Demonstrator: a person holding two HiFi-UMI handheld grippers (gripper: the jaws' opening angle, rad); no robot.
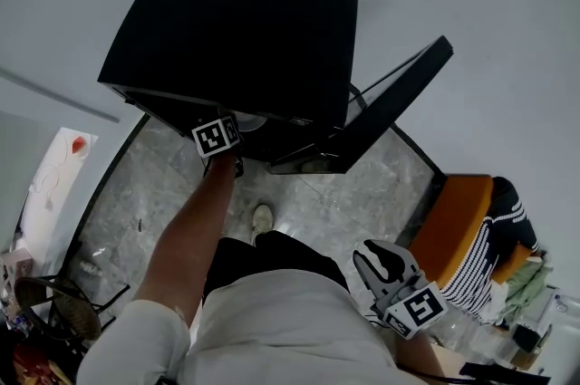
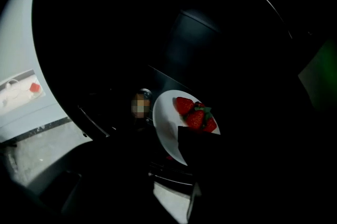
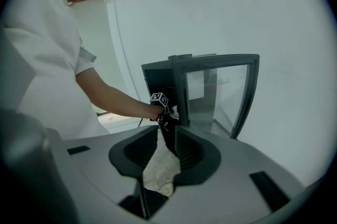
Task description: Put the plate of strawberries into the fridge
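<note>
The white plate [image 2: 167,125] with the strawberries [image 2: 194,115] on it sits inside the dark black fridge [image 1: 236,21], on a shelf. In the left gripper view my left gripper [image 2: 158,154] stands open, with one dark finger [image 2: 202,145] in front of the plate's near rim; the dark hides whether it touches. From the head view its marker cube [image 1: 216,137] is at the fridge's mouth. The glass door [image 1: 390,102] hangs open to the right. My right gripper [image 1: 370,258] hangs by my hip, open and empty [image 3: 167,130].
A small round can-like thing [image 2: 145,93] stands behind the plate in the fridge. An orange chair [image 1: 453,225] with a striped garment is at the right. A wire chair [image 1: 63,306] and a white bag [image 1: 59,161] are at the left on the marble floor [image 1: 353,202].
</note>
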